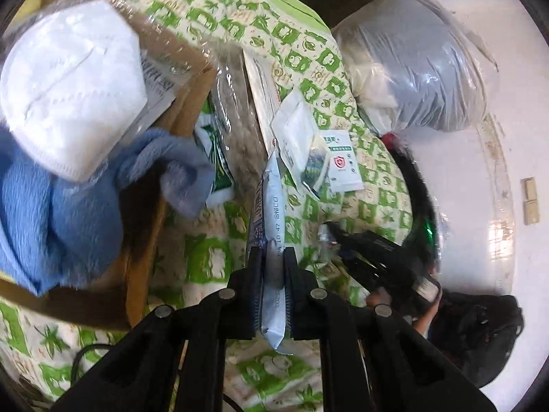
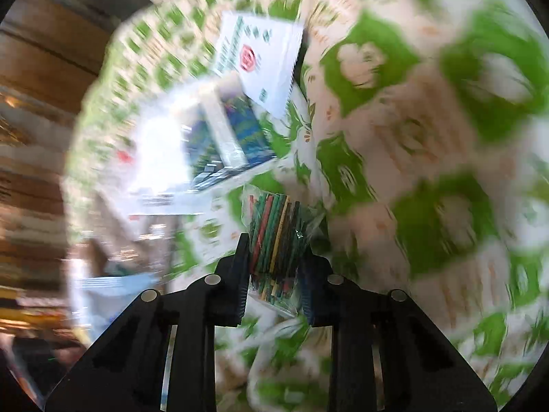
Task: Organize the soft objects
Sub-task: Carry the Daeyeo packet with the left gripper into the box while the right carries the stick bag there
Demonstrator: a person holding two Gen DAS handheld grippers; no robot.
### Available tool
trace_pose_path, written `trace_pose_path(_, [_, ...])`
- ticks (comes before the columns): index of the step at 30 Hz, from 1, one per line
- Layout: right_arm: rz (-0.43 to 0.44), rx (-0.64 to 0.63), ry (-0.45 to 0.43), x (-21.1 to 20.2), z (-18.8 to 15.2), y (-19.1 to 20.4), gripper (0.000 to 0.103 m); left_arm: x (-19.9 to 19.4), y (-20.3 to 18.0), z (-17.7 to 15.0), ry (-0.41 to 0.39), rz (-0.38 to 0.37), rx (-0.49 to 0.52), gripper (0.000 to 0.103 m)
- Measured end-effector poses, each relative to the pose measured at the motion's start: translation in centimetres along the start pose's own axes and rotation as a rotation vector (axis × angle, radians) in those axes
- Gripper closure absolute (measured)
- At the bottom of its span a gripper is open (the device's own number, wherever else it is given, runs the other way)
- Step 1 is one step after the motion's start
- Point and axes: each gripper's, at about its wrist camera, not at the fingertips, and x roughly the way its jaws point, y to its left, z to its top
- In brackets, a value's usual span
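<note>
My left gripper (image 1: 272, 257) is shut on a slim light-blue packet (image 1: 271, 240), held edge-on above the green-and-cream patterned sheet (image 1: 308, 68). My right gripper (image 2: 274, 243) is shut on a clear bag of coloured sticks (image 2: 278, 237), just above the same sheet (image 2: 429, 120); this view is motion-blurred. The right gripper also shows in the left wrist view (image 1: 377, 257) at lower right. A cardboard box (image 1: 178, 79) at left holds a bagged white mask (image 1: 68, 86) and a blue towel (image 1: 61, 213).
Small white sachets (image 1: 308, 140) lie on the sheet ahead; they also show in the right wrist view (image 2: 264, 58). A green-printed bag (image 1: 216, 158) leans by the box. A clear sack of grey fabric (image 1: 422, 58) sits at the back right. White floor (image 1: 497, 171) lies to the right.
</note>
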Motion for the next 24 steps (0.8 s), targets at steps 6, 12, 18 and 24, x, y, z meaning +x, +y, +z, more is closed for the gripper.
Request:
trace_pose_path(6, [0.175,-0.121,-0.068,-5.7,-2.3,4.9,0.079,-5.1,0.1,-1.3,-0.033,-0.084,-0.005,0.093])
trace_pose_path(12, [0.273,-0.381,-0.019,-5.5,-5.2,17.4,0.079,-14.2,2.6,-3.3,-0.171,-0.095,-0.039,0.093])
trace_pose_path(18, [0.293,-0.463,0.078,-0.8,-8.6,26.5,0.079,-20.2,7.2,-2.9,-0.319,-0.023,-0.099,0.093])
trace_pose_path(24, [0.215,-0.529,0.069,3.8,-10.3,28.0,0.079,-22.0,13.8,1.5,-0.419,0.108,-0.182,0.093])
